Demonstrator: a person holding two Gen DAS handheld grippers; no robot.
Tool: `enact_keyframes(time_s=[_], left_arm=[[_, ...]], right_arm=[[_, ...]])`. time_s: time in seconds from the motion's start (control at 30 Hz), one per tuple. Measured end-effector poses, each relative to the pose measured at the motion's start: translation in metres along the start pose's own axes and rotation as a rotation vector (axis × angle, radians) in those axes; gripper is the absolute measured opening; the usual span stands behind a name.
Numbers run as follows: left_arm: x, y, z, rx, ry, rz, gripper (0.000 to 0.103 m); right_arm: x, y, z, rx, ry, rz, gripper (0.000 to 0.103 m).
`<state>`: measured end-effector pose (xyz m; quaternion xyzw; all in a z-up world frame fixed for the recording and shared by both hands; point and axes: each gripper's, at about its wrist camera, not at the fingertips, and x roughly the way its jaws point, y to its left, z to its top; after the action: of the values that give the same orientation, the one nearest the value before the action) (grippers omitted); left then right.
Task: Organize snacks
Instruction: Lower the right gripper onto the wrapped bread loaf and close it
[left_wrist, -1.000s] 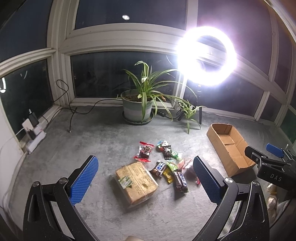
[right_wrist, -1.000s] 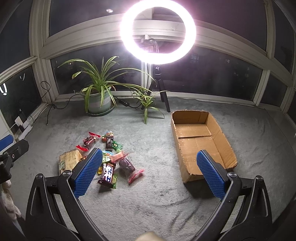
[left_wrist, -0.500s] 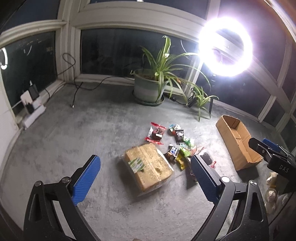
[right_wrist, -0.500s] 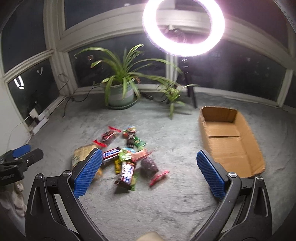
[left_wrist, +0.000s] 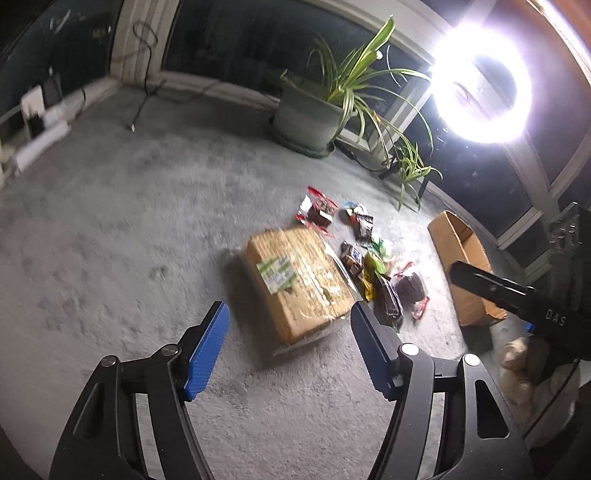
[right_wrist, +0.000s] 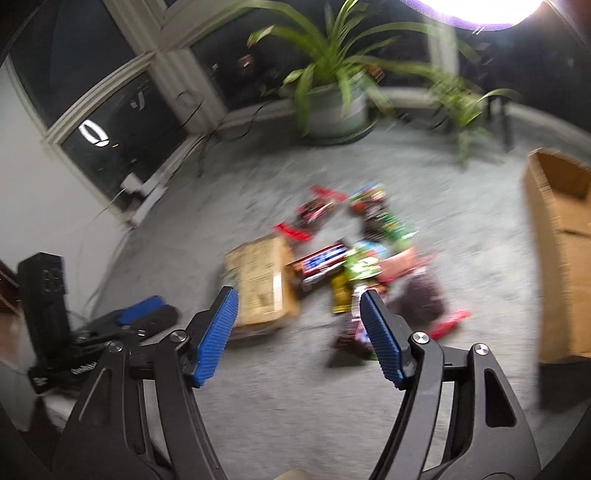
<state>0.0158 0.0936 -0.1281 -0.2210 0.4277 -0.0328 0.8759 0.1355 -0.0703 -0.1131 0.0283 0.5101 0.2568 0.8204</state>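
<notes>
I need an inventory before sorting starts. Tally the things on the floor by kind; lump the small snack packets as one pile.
Large tan wrapped package: 1
Pile of small snack packets, too overlapped to count singly: 1
Open cardboard box: 1
Potted plants, one large and one small: 2
Ring light: 1
Total: 6

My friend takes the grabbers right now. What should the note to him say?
Left gripper: empty, jaws apart and just been closing, nothing between them, aimed at the big wrapped snack pack.
Right gripper: empty, jaws apart and just been closing, over the carpet in front of the snack pile.
Things: the small snacks lie in a heap right of the big pack; the cardboard box sits further right, and no snacks show in it.
Done: nothing packed yet.
Left: probably pick up each snack and put it in the box.
</notes>
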Motion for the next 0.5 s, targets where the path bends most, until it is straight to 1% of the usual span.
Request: enact_keyframes(time_s=[0.07, 0.13, 0.17, 0.2, 0.33, 0.37, 0.5], left_arm=[[0.004, 0.002, -0.001, -0.01, 0.012, -0.012, 0.06], [0.01, 0.005, -0.001, -0.017, 0.024, -0.014, 0.059], [0.013, 0.006, -0.001, -0.022, 0.032, -0.016, 0.059], [0.015, 0.008, -0.001, -0.028, 0.039, -0.019, 0.059], [0.027, 0.014, -0.001, -0.034, 0.062, -0.024, 0.059], [0.03, 0.015, -0.001, -0.034, 0.072, -0.03, 0.059], [0.042, 0.019, -0.001, -0.036, 0.096, -0.033, 0.059]], right_arm=[[0.018, -0.002, 0.003, 0.023, 0.04, 0.044, 0.071], [0.032, -0.002, 0.005, 0.04, 0.082, 0.085, 0.065], [0.04, -0.002, 0.005, 0.049, 0.104, 0.098, 0.06], [0.048, -0.002, 0.007, 0.056, 0.122, 0.11, 0.057], [0.072, -0.004, 0.008, 0.112, 0.186, 0.187, 0.056], [0.077, -0.004, 0.008, 0.12, 0.197, 0.2, 0.054], [0.093, -0.003, 0.011, 0.131, 0.223, 0.203, 0.053]])
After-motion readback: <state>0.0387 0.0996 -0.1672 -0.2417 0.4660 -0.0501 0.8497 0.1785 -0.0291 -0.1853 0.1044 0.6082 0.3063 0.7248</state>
